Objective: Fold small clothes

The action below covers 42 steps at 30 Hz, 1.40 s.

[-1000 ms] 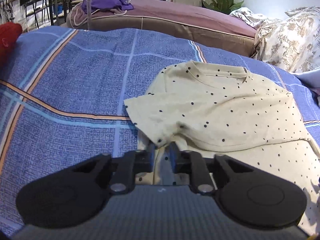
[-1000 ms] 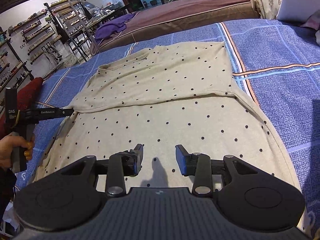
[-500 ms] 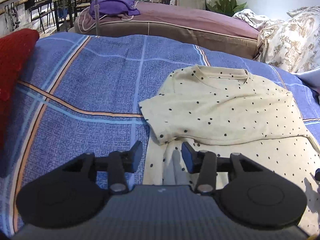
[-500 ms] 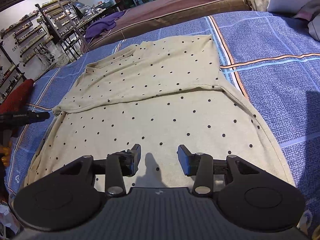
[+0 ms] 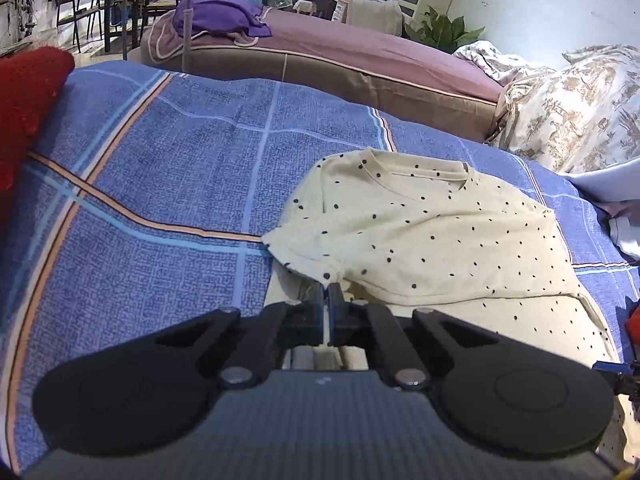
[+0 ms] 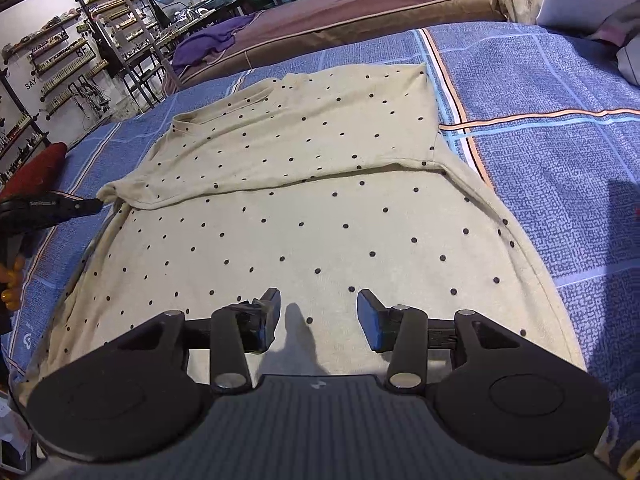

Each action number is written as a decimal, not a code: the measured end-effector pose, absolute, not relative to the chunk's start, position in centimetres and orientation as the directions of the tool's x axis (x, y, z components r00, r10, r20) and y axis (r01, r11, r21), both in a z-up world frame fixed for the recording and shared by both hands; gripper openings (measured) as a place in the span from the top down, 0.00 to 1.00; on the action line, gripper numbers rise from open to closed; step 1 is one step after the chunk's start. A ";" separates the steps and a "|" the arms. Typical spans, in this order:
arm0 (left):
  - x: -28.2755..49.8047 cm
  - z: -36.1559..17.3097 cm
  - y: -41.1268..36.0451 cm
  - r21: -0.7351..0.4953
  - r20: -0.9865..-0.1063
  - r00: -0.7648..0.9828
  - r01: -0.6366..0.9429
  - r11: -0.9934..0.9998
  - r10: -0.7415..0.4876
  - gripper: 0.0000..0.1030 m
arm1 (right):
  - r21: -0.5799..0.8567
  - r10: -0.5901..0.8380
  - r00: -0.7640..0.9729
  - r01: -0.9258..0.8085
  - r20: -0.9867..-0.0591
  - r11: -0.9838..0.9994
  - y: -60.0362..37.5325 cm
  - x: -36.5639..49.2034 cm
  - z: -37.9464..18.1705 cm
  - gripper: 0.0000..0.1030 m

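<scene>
Your left gripper is clenching its fingers, apparently pinching the sleeve hem of the cream polka-dot T-shirt, which is lying on the blue plaid bed with its top part folded down. Your right gripper is hovering over the shirt's lower half, its fingers released and grasping nothing.

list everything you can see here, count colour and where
t-shirt: one, cream with dark dots, spread on the bedspread, top part folded over
bedspread: one, blue with orange and pale stripes, under the shirt
red cloth: one, red, far left edge
purple cloth: one, purple, on the mauve bed behind
floral bedding: one pile, cream and brown, back right
plant: one, green, by the back wall
left gripper: black, shut on the shirt's folded edge
right gripper: black, open above the shirt's lower part
</scene>
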<state>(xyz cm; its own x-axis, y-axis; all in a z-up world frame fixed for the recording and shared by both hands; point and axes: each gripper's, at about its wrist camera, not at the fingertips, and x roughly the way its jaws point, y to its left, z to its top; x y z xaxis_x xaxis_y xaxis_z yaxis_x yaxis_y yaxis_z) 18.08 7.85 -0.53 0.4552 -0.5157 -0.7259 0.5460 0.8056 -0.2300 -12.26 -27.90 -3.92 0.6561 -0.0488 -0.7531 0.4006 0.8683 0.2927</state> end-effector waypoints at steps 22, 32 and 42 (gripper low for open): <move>12.5 -1.5 3.7 -0.125 -0.794 0.389 0.649 0.751 -0.468 0.67 | -0.200 -0.506 0.494 0.547 -0.707 0.813 -36.0 -6.3 -6.6 0.77; 11.3 -1.0 7.2 -0.094 -0.803 0.436 0.581 0.808 -0.407 0.50 | -0.132 -0.526 0.472 0.642 -0.708 0.755 -36.7 -7.6 -6.7 0.25; 6.6 1.1 17.1 -0.101 -0.834 0.458 0.423 0.900 -0.309 0.44 | -0.077 -0.388 0.643 0.456 -0.660 0.887 -29.9 -12.7 -2.5 0.17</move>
<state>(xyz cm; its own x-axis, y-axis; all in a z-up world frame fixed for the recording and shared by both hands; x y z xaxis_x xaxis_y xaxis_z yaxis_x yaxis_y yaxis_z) 6.55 17.14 1.15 0.4578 -0.3087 -0.8338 0.4234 0.9003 -0.1009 -12.70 -29.86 -2.46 0.6431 -0.3876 -0.6605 0.4558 0.8868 -0.0766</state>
